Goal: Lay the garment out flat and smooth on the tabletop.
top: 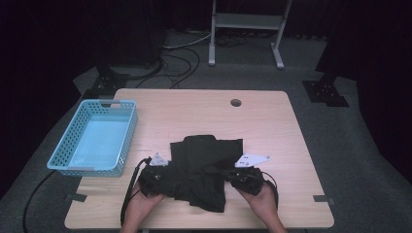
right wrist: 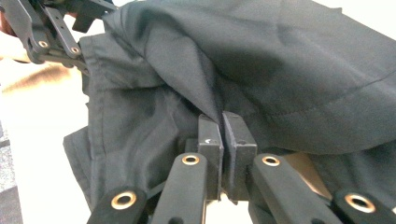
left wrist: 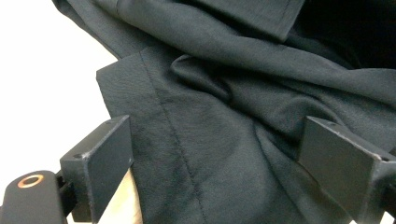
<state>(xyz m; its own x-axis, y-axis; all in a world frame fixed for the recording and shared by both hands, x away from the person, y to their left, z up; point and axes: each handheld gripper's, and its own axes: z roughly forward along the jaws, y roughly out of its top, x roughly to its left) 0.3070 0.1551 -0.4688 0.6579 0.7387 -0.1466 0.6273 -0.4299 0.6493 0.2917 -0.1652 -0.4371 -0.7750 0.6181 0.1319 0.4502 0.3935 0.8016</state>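
Right gripper (right wrist: 222,135) clenched on a fold of the crumpled black cloth garment (top: 204,165). Left gripper (left wrist: 210,154) released, jaws wide over the hem, cloth lying between and ahead. Nearer to that left edge on the pale wooden desk (top: 194,107).

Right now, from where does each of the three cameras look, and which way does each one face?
High view: sits above the person's side, faces forward and down on the light wooden table, blue plastic basket and black cloth garment; both forearms, left gripper and right gripper show.
Left gripper view: rides on the left gripper, faces the garment between open jaws.
Right gripper view: rides on the right gripper, jaws pinching a fold.
Shared: the right gripper view also shows the left gripper beyond the garment.
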